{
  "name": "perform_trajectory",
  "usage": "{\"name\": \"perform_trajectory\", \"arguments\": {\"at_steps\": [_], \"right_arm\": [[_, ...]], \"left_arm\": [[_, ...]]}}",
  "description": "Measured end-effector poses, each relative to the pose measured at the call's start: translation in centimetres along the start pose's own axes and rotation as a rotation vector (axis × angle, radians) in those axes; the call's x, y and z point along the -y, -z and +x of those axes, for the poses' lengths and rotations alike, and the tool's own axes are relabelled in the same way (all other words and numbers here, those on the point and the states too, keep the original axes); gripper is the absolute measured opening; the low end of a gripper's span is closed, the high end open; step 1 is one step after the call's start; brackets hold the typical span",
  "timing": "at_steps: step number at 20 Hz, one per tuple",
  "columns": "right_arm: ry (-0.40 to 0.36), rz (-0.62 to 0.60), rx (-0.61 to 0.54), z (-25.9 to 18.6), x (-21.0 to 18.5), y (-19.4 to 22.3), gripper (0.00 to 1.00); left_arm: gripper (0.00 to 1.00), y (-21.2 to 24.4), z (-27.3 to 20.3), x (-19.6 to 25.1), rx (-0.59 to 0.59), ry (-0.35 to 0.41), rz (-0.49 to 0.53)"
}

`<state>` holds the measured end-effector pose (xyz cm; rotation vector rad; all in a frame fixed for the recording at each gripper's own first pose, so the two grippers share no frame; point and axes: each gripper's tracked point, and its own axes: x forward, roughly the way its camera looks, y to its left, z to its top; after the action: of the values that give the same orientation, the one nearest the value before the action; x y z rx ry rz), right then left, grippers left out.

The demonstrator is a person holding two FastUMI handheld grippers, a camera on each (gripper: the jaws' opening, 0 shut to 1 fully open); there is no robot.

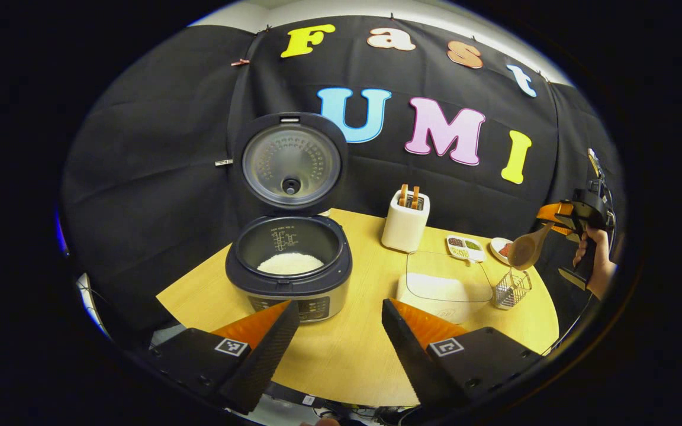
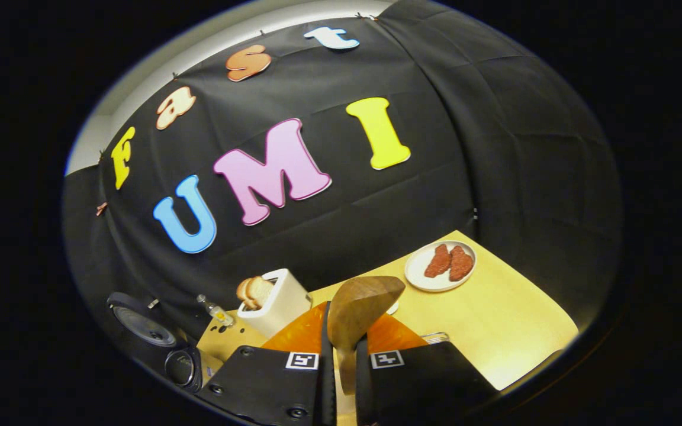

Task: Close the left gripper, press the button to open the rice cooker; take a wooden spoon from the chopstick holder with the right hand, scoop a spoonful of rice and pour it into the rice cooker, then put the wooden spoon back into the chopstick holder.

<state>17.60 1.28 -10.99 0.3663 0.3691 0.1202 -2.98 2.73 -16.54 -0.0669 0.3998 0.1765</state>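
white rice is seen inside the open dark round rice cooker (image 1: 289, 260) at frame centre; the left gripper (image 1: 341, 331) is spread wide, while the brown wooden spoon (image 2: 357, 313) is clamped by the right gripper (image 2: 341, 370).

Left gripper (image 1: 335, 322) level, jaws spread wide; right gripper (image 2: 341, 361) — raised, tilted — jaws nearly together, hand (image 1: 595, 260) gripping it.

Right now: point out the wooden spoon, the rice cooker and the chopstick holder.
wooden spoon (image 2: 357, 310): right gripper view, back of the bowl.
rice cooker (image 1: 289, 278): left gripper view, front rim of the body.
chopstick holder (image 1: 511, 290): left gripper view, wire side.
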Motion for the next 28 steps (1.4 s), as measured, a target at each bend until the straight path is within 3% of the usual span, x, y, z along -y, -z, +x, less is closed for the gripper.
{"name": "perform_trajectory", "arguments": {"at_steps": [1, 8, 10, 11, 12, 16, 18, 28], "right_arm": [[-0.030, -0.010, -0.009, 0.0, -1.5, 0.6, 0.17], [-0.102, -0.091, -0.096, 1.5, -6.6, 7.0, 0.17], [-0.083, -0.127, -0.124, 2.4, -6.1, 9.4, 0.17], [-0.076, -0.144, -0.143, 2.9, -6.0, 10.7, 0.12], [-0.077, -0.161, -0.168, 3.4, -5.8, 12.1, 0.17], [-0.059, -0.249, -0.206, 5.1, -4.9, 15.8, 0.17], [-0.047, -0.276, -0.214, 5.8, -4.6, 17.2, 0.17], [-0.016, -0.236, -0.234, 5.0, -5.2, 20.6, 0.18]], "left_arm": [[0.95, 0.2, 0.0, -0.8, -0.003, -0.004, -0.005], [0.95, 1.4, -0.1, -4.0, -0.019, -0.032, -0.049], [0.95, 2.5, -0.1, -4.9, -0.041, -0.046, -0.048], [0.95, 3.0, 0.1, -5.5, -0.047, -0.064, -0.052], [0.95, 3.4, 0.1, -6.1, -0.047, -0.080, -0.063], [0.95, 6.4, 0.5, -7.0, -0.088, -0.096, -0.150], [0.95, 7.7, 0.6, -7.3, -0.099, -0.097, -0.131], [0.95, 6.5, 1.0, -8.9, -0.070, -0.094, -0.119]]}}
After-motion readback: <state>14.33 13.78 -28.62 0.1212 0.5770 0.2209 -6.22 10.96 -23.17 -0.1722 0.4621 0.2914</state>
